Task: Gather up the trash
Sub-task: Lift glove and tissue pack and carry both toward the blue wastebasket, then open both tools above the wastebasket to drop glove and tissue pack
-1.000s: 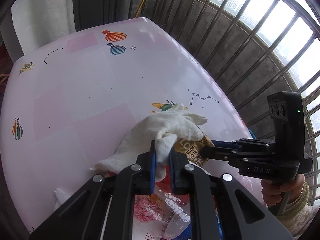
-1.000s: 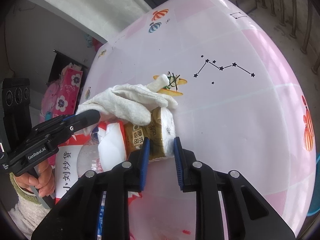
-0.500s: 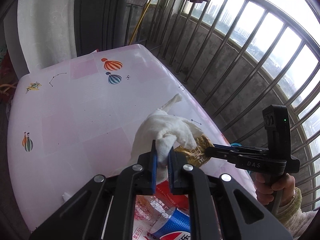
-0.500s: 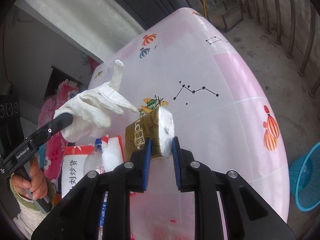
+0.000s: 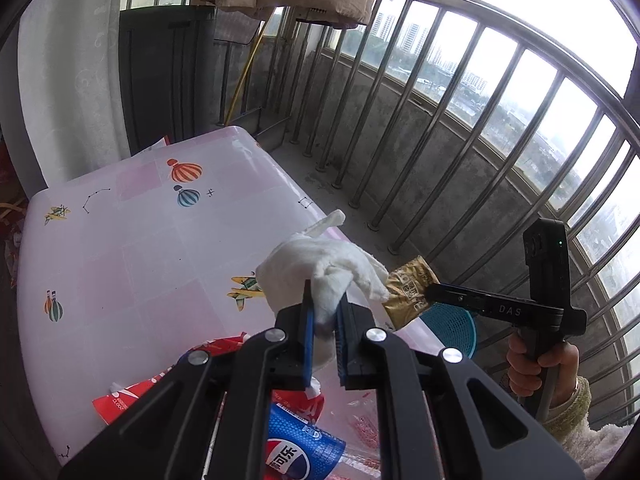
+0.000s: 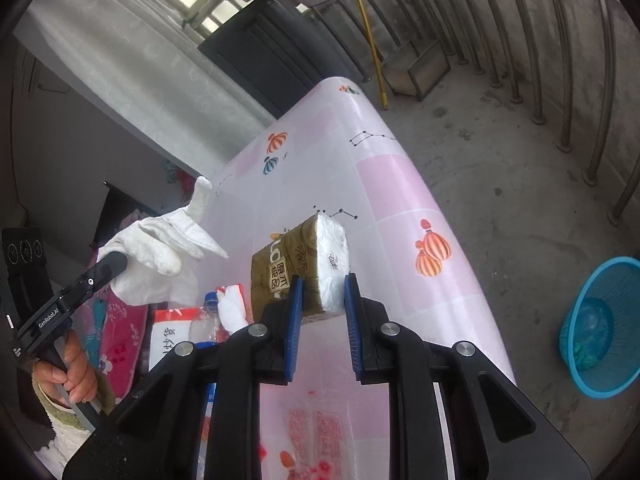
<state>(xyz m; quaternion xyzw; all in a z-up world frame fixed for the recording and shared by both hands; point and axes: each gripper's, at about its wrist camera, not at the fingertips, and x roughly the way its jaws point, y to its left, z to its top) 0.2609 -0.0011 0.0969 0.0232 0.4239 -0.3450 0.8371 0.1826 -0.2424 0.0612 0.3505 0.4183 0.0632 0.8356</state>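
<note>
Trash is aloft in both grippers, clear of the table (image 5: pixel 132 264). The left gripper (image 5: pixel 324 336) pinches a white cotton glove (image 5: pixel 320 264) by a fold near its cuff, so its fingers splay loose above the jaws. The right gripper (image 6: pixel 322 314) squeezes a gold tissue pack (image 6: pixel 300 260) across its soft sides, a firm hold for carrying. A blue mesh wastebasket (image 6: pixel 600 320) stands on the balcony floor just past the table edge, likely where both pieces go. More litter lies below: a Pepsi bottle (image 5: pixel 300 448), a red snack bag (image 5: pixel 160 388) and a crumpled tissue (image 6: pixel 232 306). The glove hangs close to the pack, so the two hands could foul each other over the basket.
</note>
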